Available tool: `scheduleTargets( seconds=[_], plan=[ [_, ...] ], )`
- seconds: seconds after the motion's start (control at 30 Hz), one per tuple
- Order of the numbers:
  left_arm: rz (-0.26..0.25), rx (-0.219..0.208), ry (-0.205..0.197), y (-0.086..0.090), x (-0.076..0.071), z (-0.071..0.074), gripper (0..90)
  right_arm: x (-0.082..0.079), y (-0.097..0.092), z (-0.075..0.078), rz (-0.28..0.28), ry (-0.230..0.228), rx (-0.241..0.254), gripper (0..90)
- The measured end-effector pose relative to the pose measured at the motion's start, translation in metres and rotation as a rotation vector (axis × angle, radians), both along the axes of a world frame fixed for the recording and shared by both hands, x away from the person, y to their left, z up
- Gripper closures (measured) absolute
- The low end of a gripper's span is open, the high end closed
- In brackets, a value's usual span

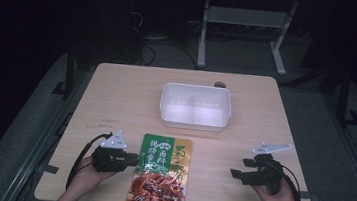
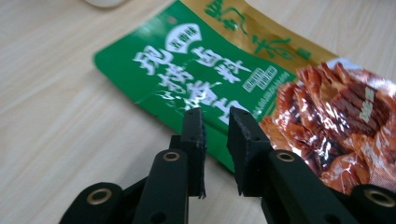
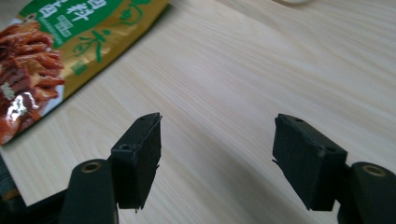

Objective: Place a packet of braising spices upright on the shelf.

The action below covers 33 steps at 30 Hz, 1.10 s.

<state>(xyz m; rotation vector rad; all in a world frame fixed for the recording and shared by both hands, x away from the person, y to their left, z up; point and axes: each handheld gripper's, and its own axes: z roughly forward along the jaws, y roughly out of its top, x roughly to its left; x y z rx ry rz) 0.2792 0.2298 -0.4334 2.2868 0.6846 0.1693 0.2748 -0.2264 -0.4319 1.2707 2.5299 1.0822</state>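
On pale wood worktop [image 1: 117,94]: green-gold pouch [image 1: 160,179], Chinese lettering; white tub [image 1: 195,107]. Left gripper [image 2: 215,122] jaws narrowly apart; right gripper [image 3: 217,135] jaws wide.

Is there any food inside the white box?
No, the white box at the far middle of the table has two bare compartments, while the snack packet lies flat in front of it.

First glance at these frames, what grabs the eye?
The glossy green-and-gold food pouch lying flat at the table's near edge, with the left claw hovering over its green end. Behind it, the empty white divided tub at mid-table; the right claw gapes wide above bare wood.
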Motion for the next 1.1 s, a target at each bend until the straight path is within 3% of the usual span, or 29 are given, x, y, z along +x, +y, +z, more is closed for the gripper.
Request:
scheduleTargets(
  seconds=[0.37,0.53,0.67,0.9,0.97,1.1],
  plan=[
    [-0.057,0.012,0.020,-0.010,-0.003,-0.006,89.8,0.031,0.057,0.020,0.131,-0.002,-0.001,26.9],
    [-0.085,0.050,0.018,-0.016,-0.005,-0.009,90.0,0.045,0.080,0.025,0.183,0.015,-0.024,25.6],
    [-0.089,0.048,0.023,-0.017,-0.005,-0.011,90.0,0.055,0.091,0.027,0.206,0.035,-0.028,25.3],
    [-0.107,0.079,0.040,-0.020,-0.005,-0.015,88.9,0.072,0.122,0.034,0.261,0.041,-0.077,26.0],
    [-0.114,0.102,0.035,-0.022,-0.006,-0.016,88.6,0.080,0.133,0.031,0.276,0.071,-0.092,28.7],
    [-0.111,0.108,0.033,-0.022,-0.006,-0.017,88.1,0.092,0.145,0.022,0.277,0.122,-0.119,30.0]
  ],
)
